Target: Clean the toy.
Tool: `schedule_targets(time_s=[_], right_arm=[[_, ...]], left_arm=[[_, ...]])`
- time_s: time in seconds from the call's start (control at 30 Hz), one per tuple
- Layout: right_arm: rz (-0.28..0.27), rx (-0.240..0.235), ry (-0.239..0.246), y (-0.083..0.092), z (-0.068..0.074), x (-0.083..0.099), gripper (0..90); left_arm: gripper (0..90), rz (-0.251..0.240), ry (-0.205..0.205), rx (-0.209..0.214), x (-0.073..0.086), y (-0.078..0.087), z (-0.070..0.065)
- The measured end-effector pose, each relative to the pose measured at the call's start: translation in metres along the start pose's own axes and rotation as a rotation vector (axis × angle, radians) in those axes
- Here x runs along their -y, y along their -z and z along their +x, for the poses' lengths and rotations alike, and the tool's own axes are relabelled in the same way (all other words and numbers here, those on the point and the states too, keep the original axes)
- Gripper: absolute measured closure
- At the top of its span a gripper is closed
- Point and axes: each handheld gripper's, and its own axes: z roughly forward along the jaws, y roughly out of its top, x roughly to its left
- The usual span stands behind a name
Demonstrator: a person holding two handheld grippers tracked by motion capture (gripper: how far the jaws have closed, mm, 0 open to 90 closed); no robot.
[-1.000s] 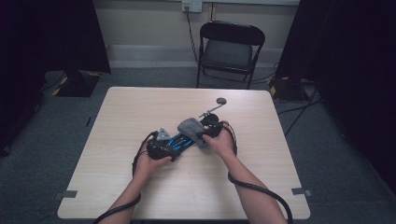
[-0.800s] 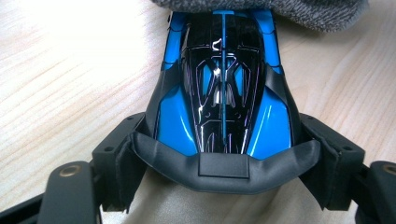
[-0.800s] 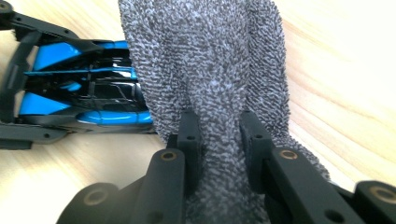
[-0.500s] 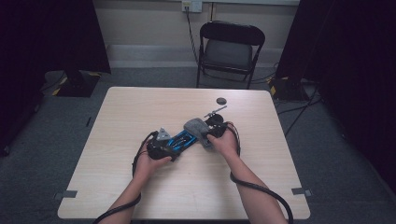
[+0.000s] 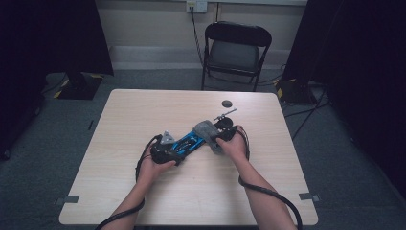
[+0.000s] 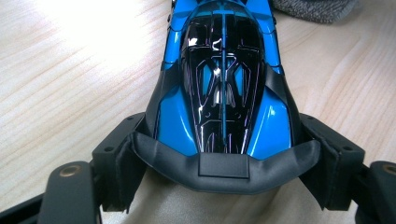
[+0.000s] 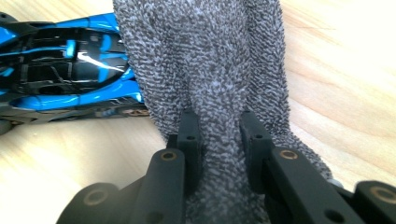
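- I have the glossy blue and black toy race car [image 6: 223,79] lying on the pale wooden table [image 5: 143,115], near its middle, with one end pointing towards my left hand.
- My left gripper [image 6: 223,154] is clamped across that near end of the car: both padded jaws press against the black wing, one on each side, so the car is pinned and steady.
- My right gripper [image 7: 219,140] is clenched on a bunched fold of the grey terry cloth [image 7: 210,70]; the fabric is squeezed tight between the two jaws.
- In the high view the cloth [image 5: 207,130] drapes over the far end of the car [image 5: 187,142], touching the bodywork, so I judge I am in the middle of wiping the car down.
- What looks done: the car is secured, the cloth is gripped and brought onto the car.
- What looks left: the near half of the body is uncovered, so the cloth has that stretch yet to cross. I cannot tell from the sheen how clean any part is.
- A small dark round disc [image 5: 226,103] and a thin metal tool [image 5: 225,114] sit beyond the car towards the far edge, apart from both grippers and playing no part right now.
- After wiping, I would expect to release the cloth and let go of the car.
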Motion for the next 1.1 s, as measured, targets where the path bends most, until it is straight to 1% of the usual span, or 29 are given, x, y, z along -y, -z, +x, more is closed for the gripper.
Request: schedule_targets(time_s=[0.17, 0.2, 0.4, 0.47, 0.5, 0.67, 0.77, 0.87, 0.97, 1.1], right_arm=[[-0.001, 0.008, -0.008, 0.001, -0.005, 0.004, 74.4], [-0.003, 0.008, -0.008, 0.001, -0.006, 0.004, 74.4], [-0.001, 0.041, -0.025, 0.007, -0.017, 0.011, 74.4], [-0.003, 0.052, -0.036, 0.01, -0.021, 0.014, 74.4], [-0.008, 0.065, -0.042, 0.012, -0.024, 0.015, 74.4], [-0.023, 0.076, -0.08, 0.023, -0.036, 0.022, 74.5], [-0.031, 0.084, -0.071, 0.03, -0.04, 0.024, 74.4], [-0.052, 0.075, -0.074, 0.037, -0.041, 0.024, 74.5], [-0.067, 0.064, -0.047, 0.043, -0.036, 0.023, 74.4], [-0.092, 0.045, -0.004, 0.049, -0.025, 0.02, 74.4]], left_arm=[[24.1, -0.002, 0.004, 0.0, 0.0, 0.0, 0.0], [24.1, 0.001, -0.001, 0.0, 0.0, 0.0, 0.0], [24.1, -0.003, 0.005, 0.0, 0.0, 0.0, 0.0], [24.1, -0.003, 0.004, 0.0, 0.0, 0.0, 0.0], [24.1, -0.001, 0.001, 0.0, 0.0, 0.0, 0.0], [24.1, -0.001, 0.002, 0.0, 0.0, 0.0, 0.0], [24.1, -0.003, 0.005, 0.0, 0.0, 0.0, 0.0], [24.1, -0.003, 0.005, 0.0, 0.0, 0.0, 0.0], [24.1, -0.003, 0.005, 0.0, 0.0, 0.0, 0.0], [24.1, -0.003, 0.004, 0.0, 0.0, 0.0, 0.0]])
